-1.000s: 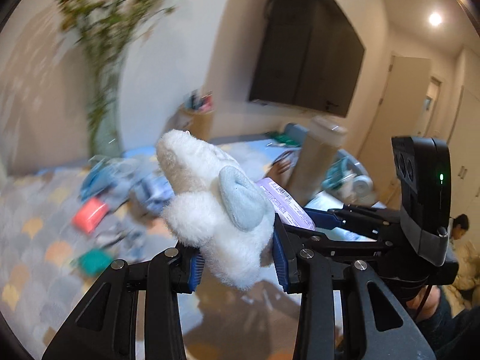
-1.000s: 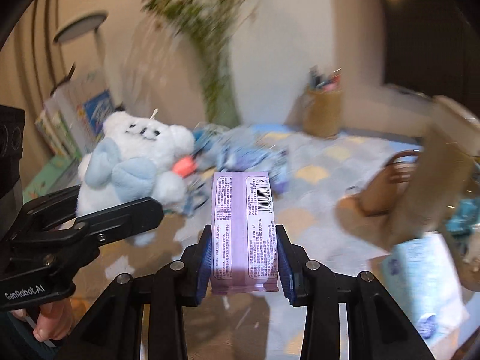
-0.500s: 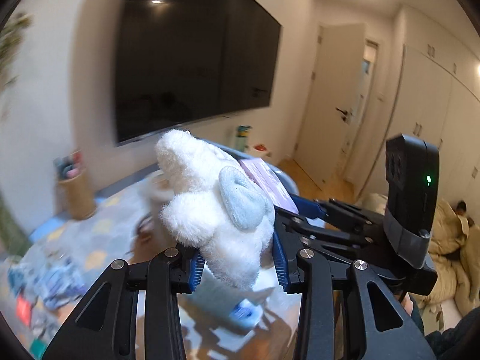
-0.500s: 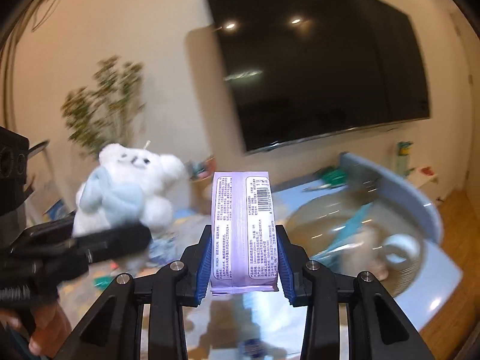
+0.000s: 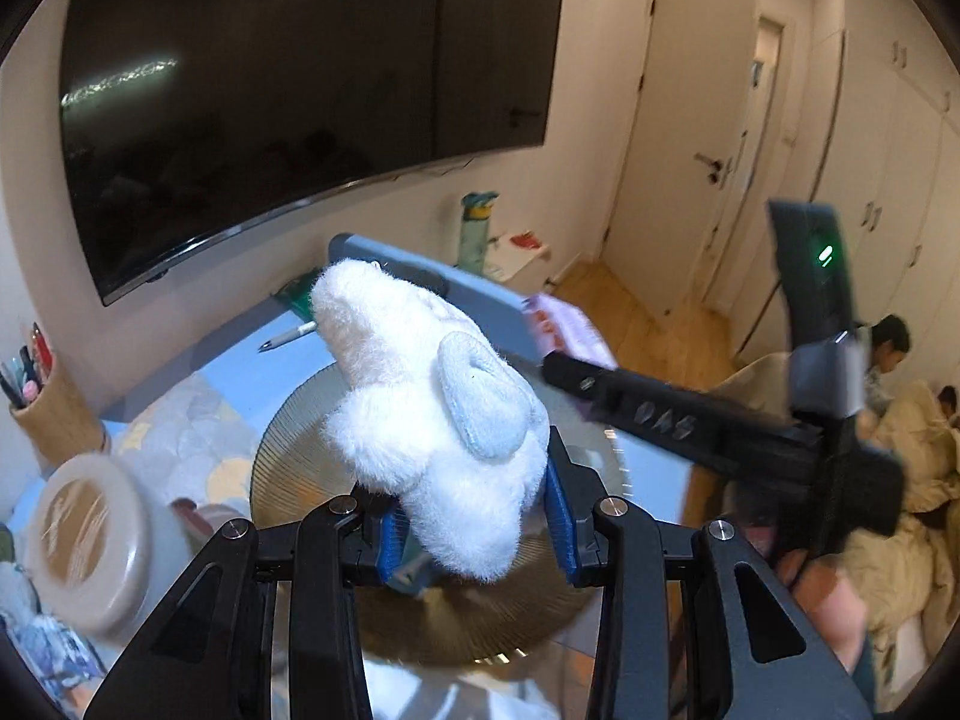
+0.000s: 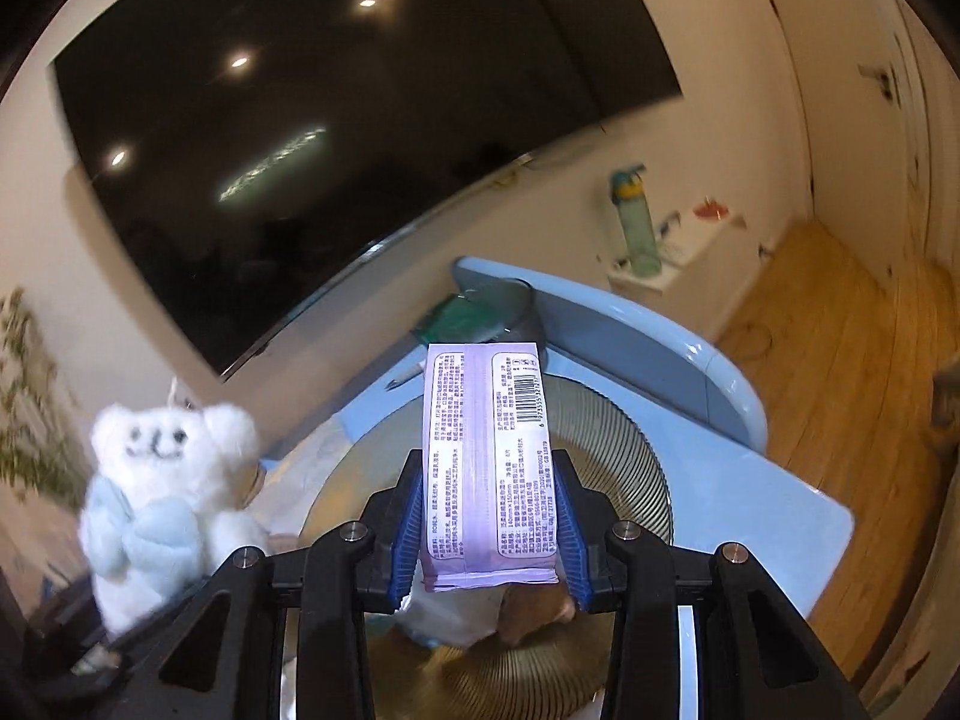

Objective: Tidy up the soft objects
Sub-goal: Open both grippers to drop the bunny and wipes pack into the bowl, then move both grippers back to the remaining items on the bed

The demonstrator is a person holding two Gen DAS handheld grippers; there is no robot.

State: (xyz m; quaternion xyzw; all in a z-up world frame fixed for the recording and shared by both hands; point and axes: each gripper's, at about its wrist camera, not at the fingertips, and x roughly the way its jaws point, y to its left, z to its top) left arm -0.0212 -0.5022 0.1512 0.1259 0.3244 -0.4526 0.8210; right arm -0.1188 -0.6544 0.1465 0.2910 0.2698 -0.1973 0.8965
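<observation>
My left gripper (image 5: pixel 477 534) is shut on a white plush bear (image 5: pixel 432 414) with pale blue paws, held in the air. The bear also shows at the left of the right wrist view (image 6: pixel 162 504). My right gripper (image 6: pixel 486 534) is shut on a purple tissue pack (image 6: pixel 486 462), upright between the blue pads. The pack's end shows in the left wrist view (image 5: pixel 564 330) beyond the right gripper's black body (image 5: pixel 690 426). Both grippers hang above a round ribbed clear basket (image 6: pixel 636 456) on a blue table (image 6: pixel 750 516).
A large dark TV (image 5: pixel 288 96) hangs on the wall behind. A wicker pen holder (image 5: pixel 48 414) and a lidded jar (image 5: pixel 84 540) stand at left. A green bottle (image 6: pixel 636 222) stands on a white side table. Wooden floor, doors and a seated person (image 5: pixel 888 348) lie to the right.
Both grippers have swung right, from the cluttered mat with the plant to the blue table and ribbed basket under the TV. Each keeps its hold; the views now tilt down more.
</observation>
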